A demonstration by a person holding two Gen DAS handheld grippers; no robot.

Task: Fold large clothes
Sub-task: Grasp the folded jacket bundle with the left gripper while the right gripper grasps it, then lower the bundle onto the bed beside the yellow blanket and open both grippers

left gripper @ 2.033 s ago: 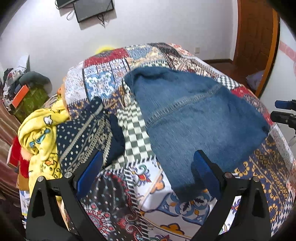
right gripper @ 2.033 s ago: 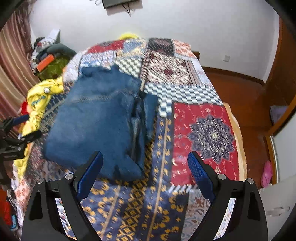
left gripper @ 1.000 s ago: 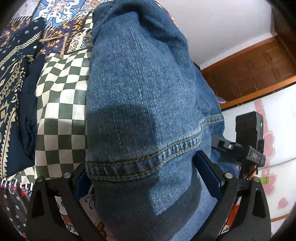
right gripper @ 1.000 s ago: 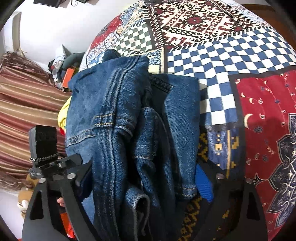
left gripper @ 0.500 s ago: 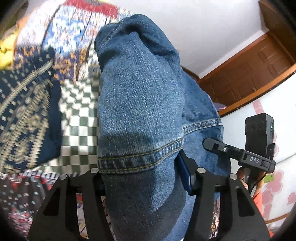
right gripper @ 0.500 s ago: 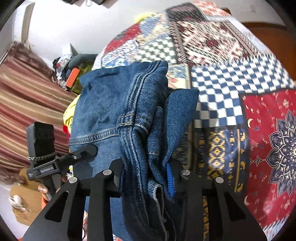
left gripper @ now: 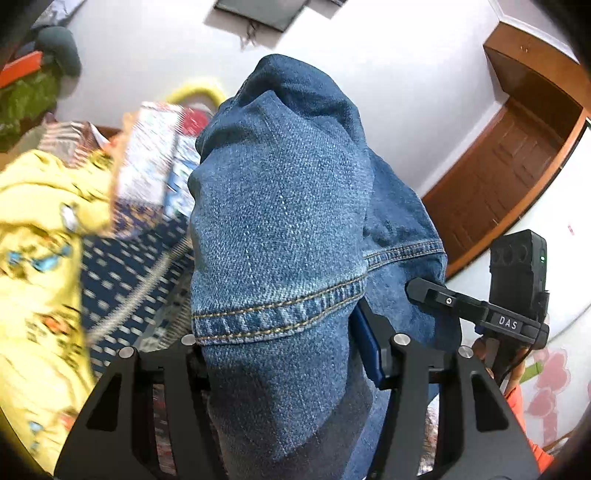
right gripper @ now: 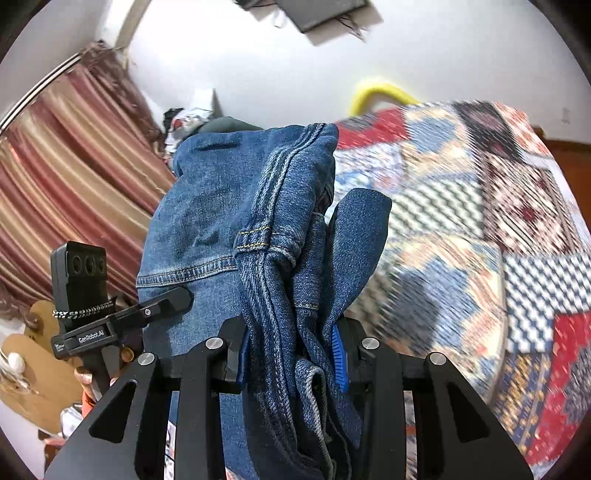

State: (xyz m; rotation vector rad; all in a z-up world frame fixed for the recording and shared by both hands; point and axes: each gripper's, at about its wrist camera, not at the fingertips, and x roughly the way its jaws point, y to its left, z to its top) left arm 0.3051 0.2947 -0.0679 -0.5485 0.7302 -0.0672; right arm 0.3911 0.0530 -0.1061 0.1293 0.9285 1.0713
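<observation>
Folded blue jeans (left gripper: 280,229) fill the left wrist view, lifted off the patchwork bedspread (left gripper: 147,177). My left gripper (left gripper: 284,354) is shut on one end of the jeans, which bulge over its fingers. In the right wrist view my right gripper (right gripper: 291,358) is shut on the other end of the jeans (right gripper: 236,221), with several denim layers bunched between its blue pads. Each gripper also shows in the other's view, at the jeans' side: the right gripper (left gripper: 476,314) and the left gripper (right gripper: 122,317).
The patchwork bed (right gripper: 480,229) lies below and to the right. Yellow printed clothing (left gripper: 37,258) lies on the bed's left side. A striped curtain (right gripper: 74,166) hangs at the left, a wooden door (left gripper: 509,162) at the right, a wall screen (right gripper: 325,11) above.
Both grippers went from open above the bed to shut on the folded jeans. They have lifted the jeans off the bed, and both views have tilted up toward the wall.
</observation>
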